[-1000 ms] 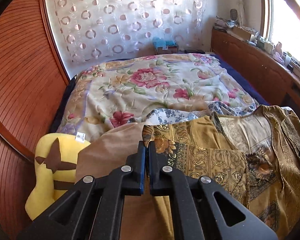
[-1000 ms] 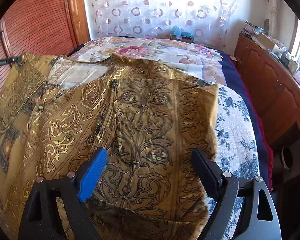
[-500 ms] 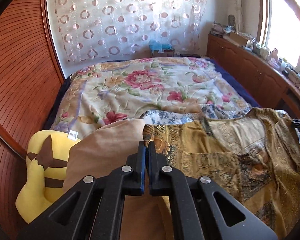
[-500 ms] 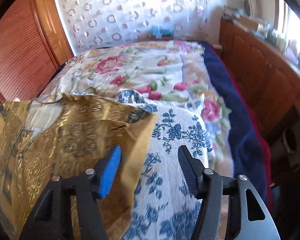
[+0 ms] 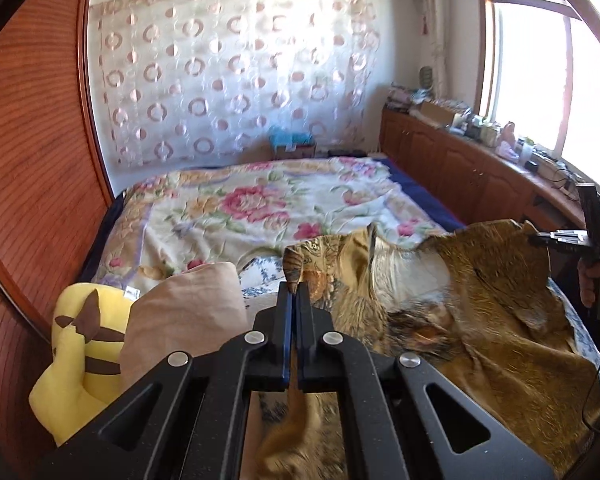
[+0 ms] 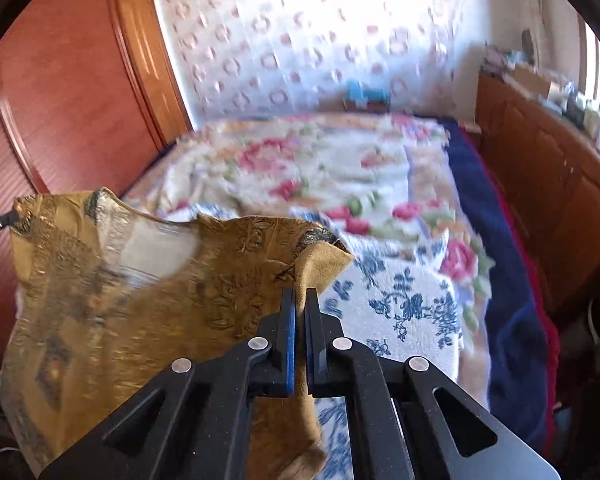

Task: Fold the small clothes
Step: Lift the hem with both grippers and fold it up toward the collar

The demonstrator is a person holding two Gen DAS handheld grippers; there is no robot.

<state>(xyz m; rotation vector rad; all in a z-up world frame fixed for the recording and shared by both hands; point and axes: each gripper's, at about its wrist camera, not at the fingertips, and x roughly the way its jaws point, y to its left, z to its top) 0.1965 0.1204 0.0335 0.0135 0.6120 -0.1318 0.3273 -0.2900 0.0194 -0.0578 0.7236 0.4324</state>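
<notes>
1. Nearest in the left wrist view, the left gripper (image 5: 294, 294) has its jaws pinched together on a corner of the gold patterned garment (image 5: 480, 320); the corner pokes up at 12 o'clock from the fingertips.
2. In the right wrist view, the right gripper (image 6: 300, 300) has just been closing and now clamps the opposite corner, cloth showing both above and below the jaws.
3. The garment hangs slack between the two grips, sagging over the blue-flowered cloth (image 6: 404, 304) on the bed (image 5: 260, 208). The pale lining at its neckline (image 5: 408, 276) faces up.
4. Handling, as I judge it: thin, light and limp, with a shiny, probably slippery face. It will not hold a shape, so the edge needs to be kept taut between the grips. Corners and hems are the sound places to hold; a pinch mid-panel would only bunch it.
5. At 9 o'clock from the left gripper lie a tan cushion (image 5: 188, 312) and a yellow plush toy (image 5: 76, 344), near enough to snag a swinging hem.
6. Farther off, the flowered bedspread (image 5: 252, 204) offers flat room for laying the fold.
</notes>
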